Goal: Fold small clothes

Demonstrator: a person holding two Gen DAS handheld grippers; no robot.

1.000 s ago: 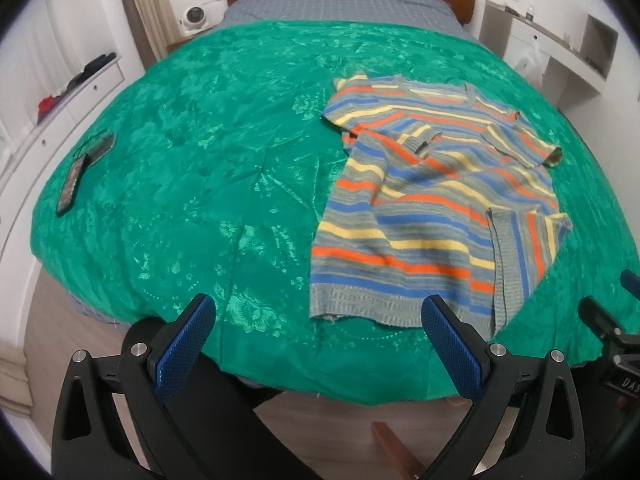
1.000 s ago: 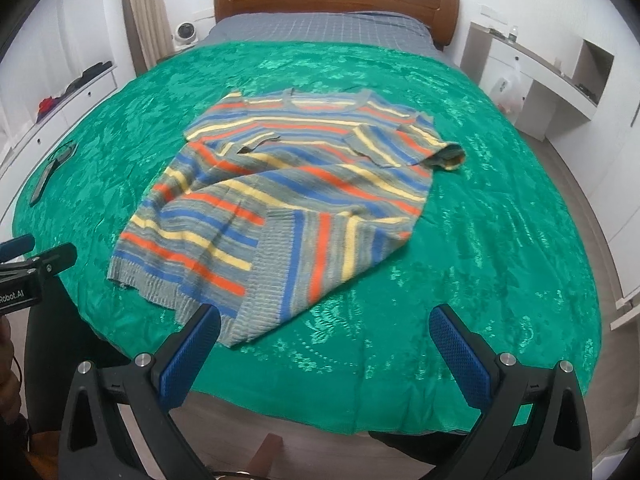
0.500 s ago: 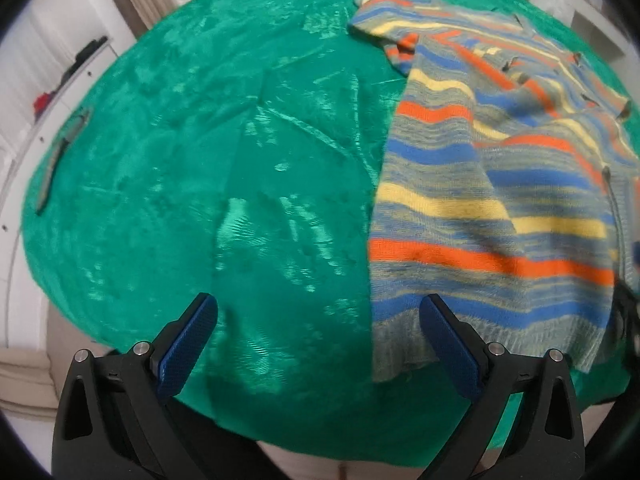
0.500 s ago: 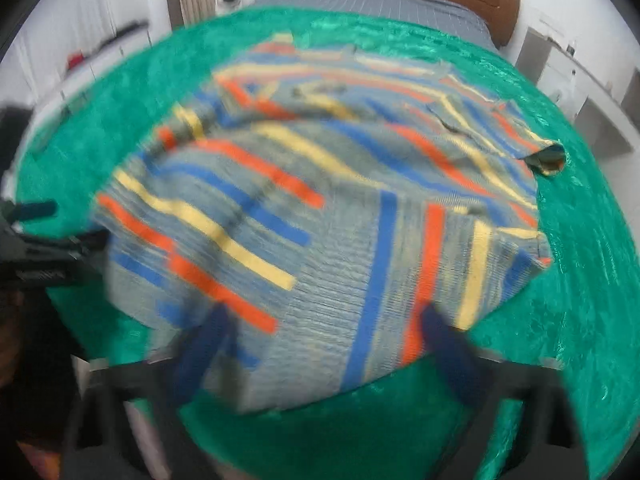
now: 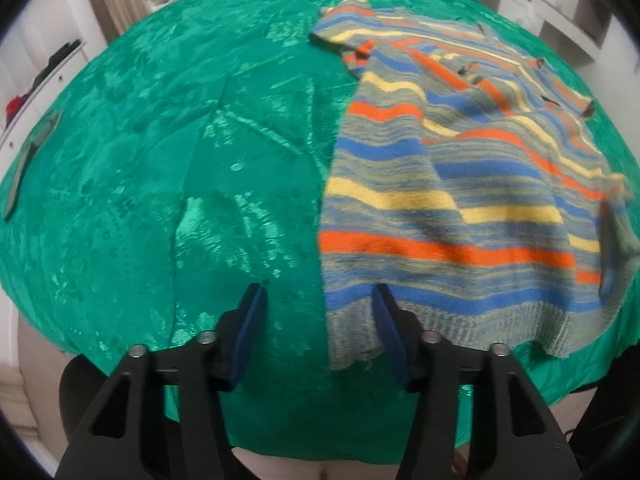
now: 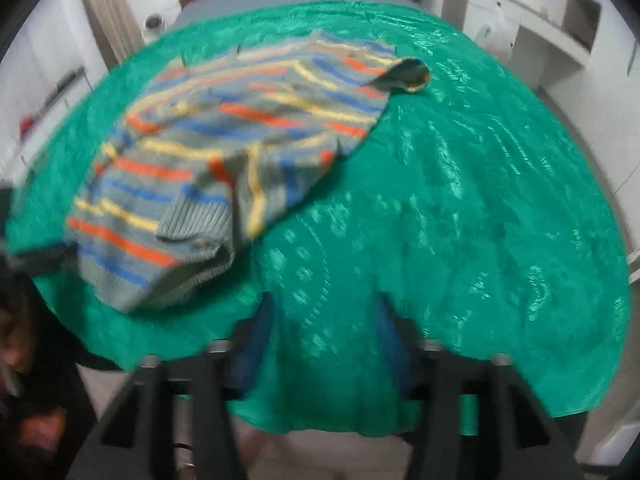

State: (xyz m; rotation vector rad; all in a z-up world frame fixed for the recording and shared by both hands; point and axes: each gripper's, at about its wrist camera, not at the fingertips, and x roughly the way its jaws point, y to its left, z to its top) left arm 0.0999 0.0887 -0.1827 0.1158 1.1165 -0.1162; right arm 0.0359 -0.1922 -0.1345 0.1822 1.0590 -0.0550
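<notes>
The left gripper (image 5: 316,300) stands partly open at the near hem of the striped sweater (image 5: 448,200), which lies on the green bedspread (image 5: 160,160). The right gripper (image 6: 324,312), blurred, hangs partly open and empty over bare bedspread beside the sweater.

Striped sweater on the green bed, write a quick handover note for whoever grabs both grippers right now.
Left gripper: open, at the near left hem corner of the striped sweater, not clamped.
Right gripper: open, empty, over bare green bedspread, right of the sweater.
Sweater lies rumpled near the bed's front edge, one lower corner flipped over itself.
Done: no neat fold visible.
Left: grasp the hem, flatten, fold.
</notes>
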